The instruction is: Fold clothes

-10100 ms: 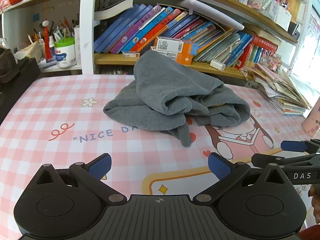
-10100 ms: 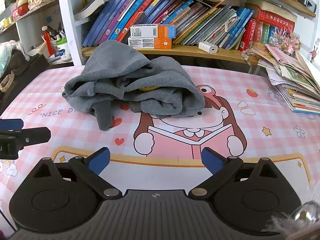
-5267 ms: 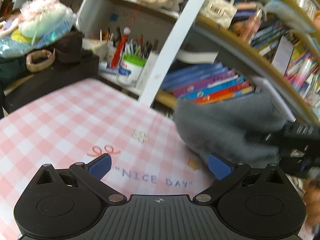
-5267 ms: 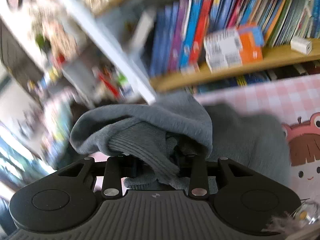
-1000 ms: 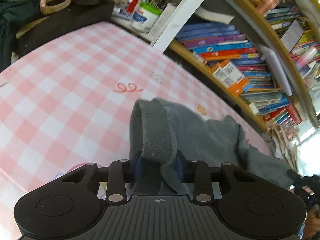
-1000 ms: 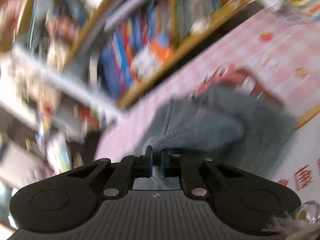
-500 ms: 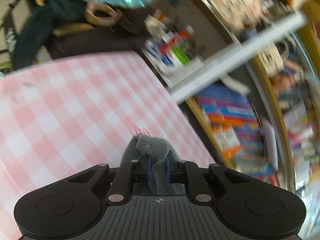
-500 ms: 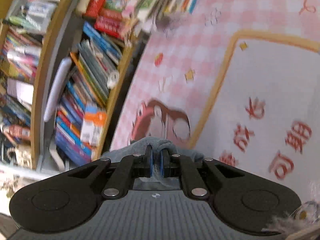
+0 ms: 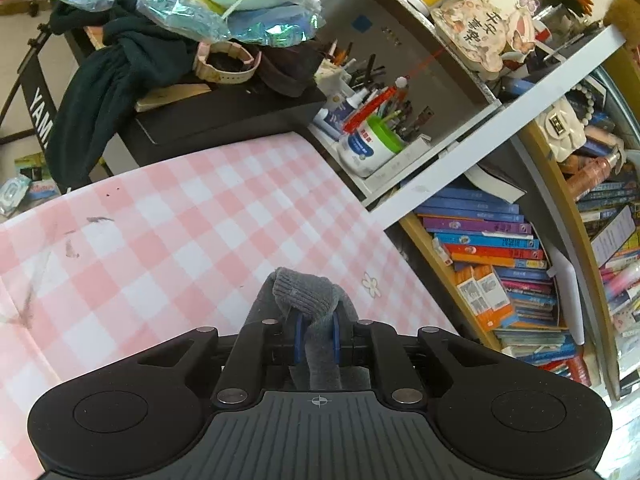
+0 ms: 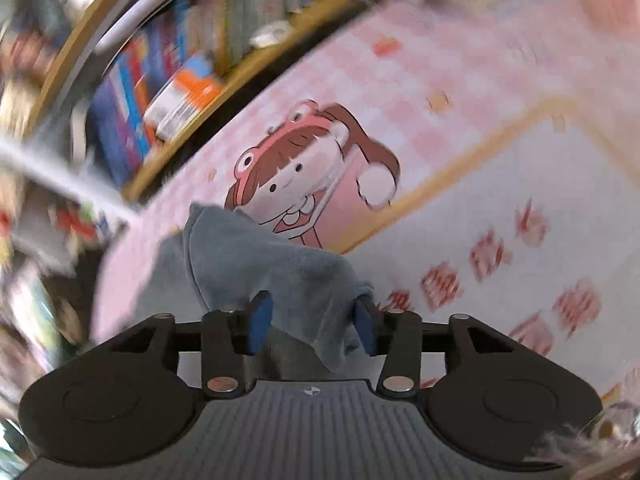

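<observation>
The left gripper (image 9: pixel 316 339) points forward and downward over the worktop covered with a pink-and-white checked cloth (image 9: pixel 168 240), its view tilted so the bookshelf crowded with coloured books (image 9: pixel 492 248) runs down the right side. Its jaws are nearly together and clamp a ribbed cuff of the grey knitted sweater (image 9: pixel 306 292); the knit bulges above the blue pads (image 9: pixel 298 338) and hangs down between them

The right gripper (image 10: pixel 310 326) points more steeply down at the same worktop, rolled so that the cartoon girl printed on the cloth (image 10: pixel 304 176) and the bookshelf behind it lie slanted; this view is blurred. Its jaws have just been opening and now stand wide apart. A fold of the grey sweater (image 10: pixel 256 264) lies between them, draping over the space between the blue pads (image 10: pixel 260 316), which stand at the cloth's edges; whether they touch it cannot be told. The rest of the sweater runs off toward the left along the worktop, just below the cartoon girl
</observation>
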`<state>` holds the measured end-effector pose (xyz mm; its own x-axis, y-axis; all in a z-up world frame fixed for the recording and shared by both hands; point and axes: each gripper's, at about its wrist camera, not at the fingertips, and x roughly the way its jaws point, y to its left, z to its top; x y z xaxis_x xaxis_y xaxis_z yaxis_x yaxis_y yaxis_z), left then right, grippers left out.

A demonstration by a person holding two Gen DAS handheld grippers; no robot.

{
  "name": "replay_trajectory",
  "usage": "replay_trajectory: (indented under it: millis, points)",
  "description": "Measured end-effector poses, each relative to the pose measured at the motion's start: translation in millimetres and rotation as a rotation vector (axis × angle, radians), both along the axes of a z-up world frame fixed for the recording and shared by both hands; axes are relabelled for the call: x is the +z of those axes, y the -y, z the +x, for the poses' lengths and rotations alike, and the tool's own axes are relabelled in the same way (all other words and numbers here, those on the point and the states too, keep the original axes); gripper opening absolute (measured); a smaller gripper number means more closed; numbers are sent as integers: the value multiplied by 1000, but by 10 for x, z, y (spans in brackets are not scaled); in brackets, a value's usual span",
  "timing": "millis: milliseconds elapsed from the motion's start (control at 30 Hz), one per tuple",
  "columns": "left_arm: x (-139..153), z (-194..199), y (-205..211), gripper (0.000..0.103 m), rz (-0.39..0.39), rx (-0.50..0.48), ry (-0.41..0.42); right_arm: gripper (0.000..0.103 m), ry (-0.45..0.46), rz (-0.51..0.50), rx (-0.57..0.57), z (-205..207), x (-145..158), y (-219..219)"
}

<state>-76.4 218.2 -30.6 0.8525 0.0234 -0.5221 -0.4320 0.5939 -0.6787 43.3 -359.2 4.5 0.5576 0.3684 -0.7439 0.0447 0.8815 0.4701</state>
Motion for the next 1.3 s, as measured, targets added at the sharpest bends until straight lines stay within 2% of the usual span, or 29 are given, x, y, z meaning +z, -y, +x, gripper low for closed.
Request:
replay_trajectory:
  millis: [100, 167, 200, 367, 467, 533, 567, 633, 667, 700, 767, 900, 1000, 1067, 1167, 1300]
  points:
    - [-19, -20, -6, 13, -6, 3, -1, 66, 53, -151, -48, -43, 96, 108]
    - [-31, -12, 8, 13, -7, 0, -3, 66, 82, -185, -15, -78, 156, 102]
    - [-37, -7, 17, 13, -7, -2, -4, 67, 101, -184, 36, -86, 175, 50]
    - [-20, 27, 56, 13, -4, -15, 5, 74, 155, -211, 445, -194, 150, -629]
    - [-16, 9, 45, 13, -4, -14, 10, 75, 131, -265, 565, -188, -21, -983]
    - [-28, -12, 31, 13, -10, -8, 12, 75, 135, -321, 599, -187, -105, -1088]
    - [-35, -18, 27, 13, -12, -5, 11, 73, 139, -350, 614, -187, -145, -1134]
    - [-45, -37, 8, 13, -13, 7, 8, 42, 143, -389, 627, -186, -176, -1154]
    - [-48, -47, -7, 13, -16, 14, 8, 21, 143, -395, 622, -184, -156, -1112]
    - [-50, -62, -28, 13, -19, 24, 9, 12, 134, -342, 591, -159, -106, -988]
    - [-45, -88, -69, 13, -23, 37, 11, 11, 120, -209, 482, -105, 25, -651]
    - [-7, -114, -136, 12, -47, 49, 31, 10, 122, 21, 73, -75, 281, 322]
    - [29, -73, -176, 12, -89, 29, 53, 10, 112, 172, -155, -157, 335, 917]
    - [60, -42, -187, 12, -121, 25, 74, 10, 99, 242, -245, -216, 305, 1135]
    - [77, -29, -230, 12, -221, 48, 136, 10, 61, 387, -378, -314, 168, 1341]
    - [55, 87, -290, 12, -315, 68, 143, 10, -46, 481, -464, -285, -107, 1380]
